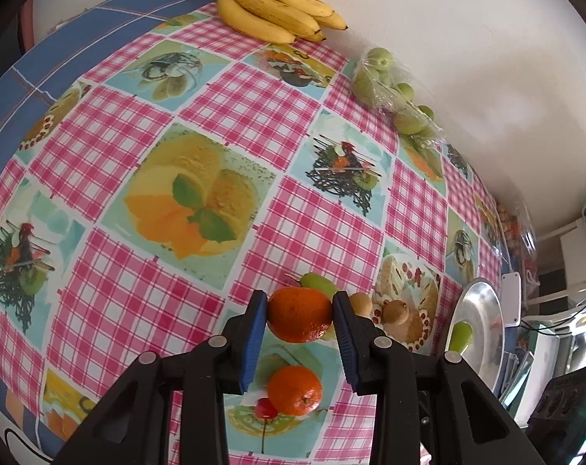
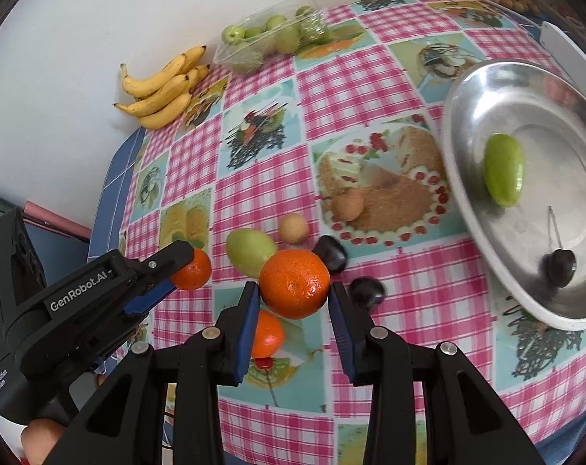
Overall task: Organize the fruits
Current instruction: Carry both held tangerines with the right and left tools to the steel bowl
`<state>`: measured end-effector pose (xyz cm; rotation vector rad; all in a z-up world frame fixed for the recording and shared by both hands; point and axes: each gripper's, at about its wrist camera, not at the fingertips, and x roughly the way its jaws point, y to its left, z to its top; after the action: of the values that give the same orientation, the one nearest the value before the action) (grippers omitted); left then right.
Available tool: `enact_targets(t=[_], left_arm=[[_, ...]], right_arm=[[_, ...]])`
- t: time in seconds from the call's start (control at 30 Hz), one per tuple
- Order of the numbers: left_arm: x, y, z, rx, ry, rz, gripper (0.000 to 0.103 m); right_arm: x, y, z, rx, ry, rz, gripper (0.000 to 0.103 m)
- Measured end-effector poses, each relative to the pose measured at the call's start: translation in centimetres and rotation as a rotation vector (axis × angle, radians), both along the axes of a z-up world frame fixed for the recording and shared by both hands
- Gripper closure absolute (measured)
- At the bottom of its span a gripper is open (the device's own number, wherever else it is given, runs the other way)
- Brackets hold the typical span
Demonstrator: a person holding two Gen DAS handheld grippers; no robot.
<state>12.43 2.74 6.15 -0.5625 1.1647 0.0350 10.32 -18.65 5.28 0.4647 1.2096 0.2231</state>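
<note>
Probably a home: patterned tablecloth (image 1: 145,178); bananas (image 1: 277,7); steel tray (image 2: 525,271).

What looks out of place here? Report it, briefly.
Nothing looks damaged or spilled. The only untidiness is a pale green fruit, two brown fruits, two dark fruits and an orange lying loose on the tablecloth beside the metal tray, which holds just one bright green fruit and one stemmed dark fruit.
</note>
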Motion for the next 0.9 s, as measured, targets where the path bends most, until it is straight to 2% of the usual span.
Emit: enact_targets(t=[0.53, 0.9], left_arm=[[-0.2, -6.3, -0.2, 0.025, -0.002, -0.093, 0.066], [-0.7, -12.1, -0.1, 0.061, -0.017, -0.215, 0.066]], right_arm=[[-1.0, -7.9, 0.6, -0.019, -0.001, -0.144, 0.065], [-2.6, -14.3, 0.5, -0.020, 0.010, -0.265, 0.065]])
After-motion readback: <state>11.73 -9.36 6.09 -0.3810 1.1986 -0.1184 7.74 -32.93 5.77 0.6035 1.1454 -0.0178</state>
